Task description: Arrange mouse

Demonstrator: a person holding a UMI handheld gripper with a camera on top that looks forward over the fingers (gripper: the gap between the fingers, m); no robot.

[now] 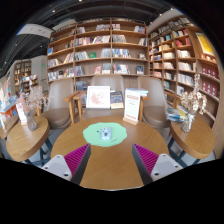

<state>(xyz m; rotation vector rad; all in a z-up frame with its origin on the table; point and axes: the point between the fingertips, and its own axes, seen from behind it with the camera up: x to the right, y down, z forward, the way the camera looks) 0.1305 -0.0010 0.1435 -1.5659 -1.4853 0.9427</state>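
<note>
Gripper: gripper [110,160] held above the table, its two fingers spread wide apart, holding nothing.
Surface: round wooden table [110,170], with a green mat [105,133] lying just ahead of the fingers.
Mouse: a small white mouse [104,132] rests on the green mat, beyond the fingertips.
Room: tall wooden bookshelves [100,50] filled with books line the walls; armchairs [152,100] and smaller side tables [25,140] stand around.

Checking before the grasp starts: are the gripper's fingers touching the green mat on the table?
Apart. The gripper view shows bare wooden table between the fingers of the open gripper and the green mat ahead.
</note>
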